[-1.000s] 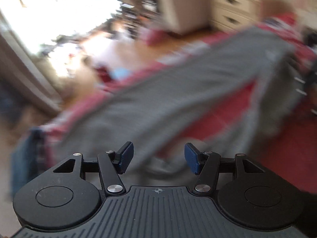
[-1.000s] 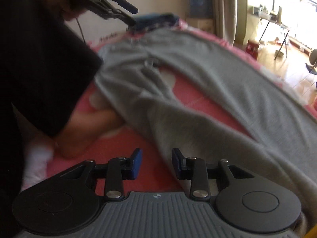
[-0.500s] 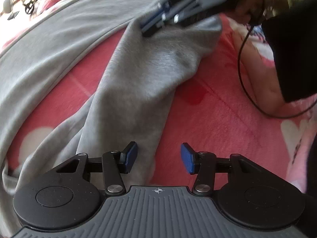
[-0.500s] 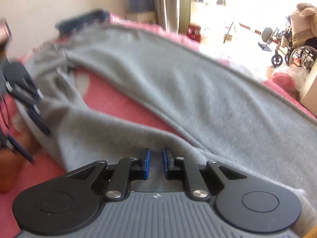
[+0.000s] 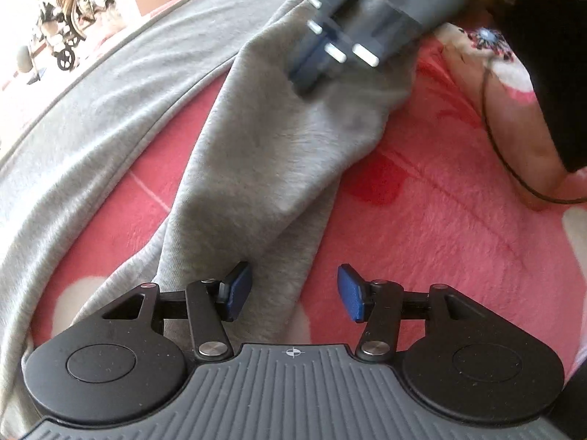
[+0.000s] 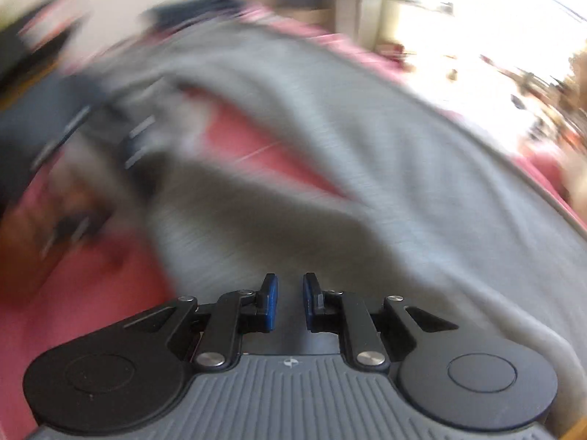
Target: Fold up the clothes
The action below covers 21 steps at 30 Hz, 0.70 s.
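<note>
Grey sweatpants [image 5: 256, 154] lie spread on a pink blanket [image 5: 433, 220], one leg running along the bed's far edge [image 6: 422, 154] and the other reaching toward me. My left gripper [image 5: 293, 286] hovers open over the near leg's right edge, touching nothing. In the left wrist view my right gripper [image 5: 308, 73] sits at the leg's cuff end, blue pads close together. The right wrist view is blurred; there the right gripper [image 6: 290, 293] shows a narrow gap with grey fabric in it.
A person's bare forearm [image 5: 521, 117], black sleeve [image 5: 550, 55] and a thin black cable [image 5: 506, 168] are at the right. A wheeled chair [image 5: 66, 36] stands on the floor beyond the bed. Bright window light [image 6: 495, 36] fills the far right.
My left gripper swung from facing the room to looking down the near trouser leg and stayed open. My right gripper narrowed from open to nearly closed at the cuff and is now moving fast.
</note>
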### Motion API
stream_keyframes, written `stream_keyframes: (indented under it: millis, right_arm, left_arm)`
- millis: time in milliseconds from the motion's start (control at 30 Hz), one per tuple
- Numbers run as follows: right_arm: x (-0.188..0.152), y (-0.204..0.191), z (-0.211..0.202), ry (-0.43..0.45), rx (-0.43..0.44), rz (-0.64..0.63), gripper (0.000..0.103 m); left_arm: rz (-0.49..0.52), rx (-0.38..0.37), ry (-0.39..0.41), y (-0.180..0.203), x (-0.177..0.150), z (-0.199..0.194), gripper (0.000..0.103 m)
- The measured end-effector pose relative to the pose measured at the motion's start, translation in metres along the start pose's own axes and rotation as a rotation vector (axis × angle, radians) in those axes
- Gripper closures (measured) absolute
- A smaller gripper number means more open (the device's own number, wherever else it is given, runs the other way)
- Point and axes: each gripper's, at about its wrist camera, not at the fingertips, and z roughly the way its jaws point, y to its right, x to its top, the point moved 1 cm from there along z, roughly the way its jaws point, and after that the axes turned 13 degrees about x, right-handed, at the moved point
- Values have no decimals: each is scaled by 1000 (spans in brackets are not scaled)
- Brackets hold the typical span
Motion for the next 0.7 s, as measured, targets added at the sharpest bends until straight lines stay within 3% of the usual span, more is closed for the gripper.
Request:
stream_keyframes:
  millis: [100,200,300,367,400,533,700]
  right_arm:
    - [4,10,-9,27,-33,41,87]
    - [3,-3,-35,81,109,21,87]
    - [-4,-33,-39,8,278,-90,87]
    - [-11,-54,-25,-90,333,-161,87]
    - [-14,-61,-18,-135,345,-188,87]
    - [-26,-52,7,-245,218,-185,90]
    - [-4,-8,-39,-47,70,-32,90]
  left_arm:
    - [15,23,9,3,0,2,51]
    - [30,45,19,6,0,4,58]
    - [29,70,26,11,0,0,77]
    - [-21,63,27,7,4,2,97]
    - [-53,55,27,4,6,2,99]
    - [-123,-17,26,-12,5,-6,102]
    - [-155,-209,28,-29,-1,-25,102]
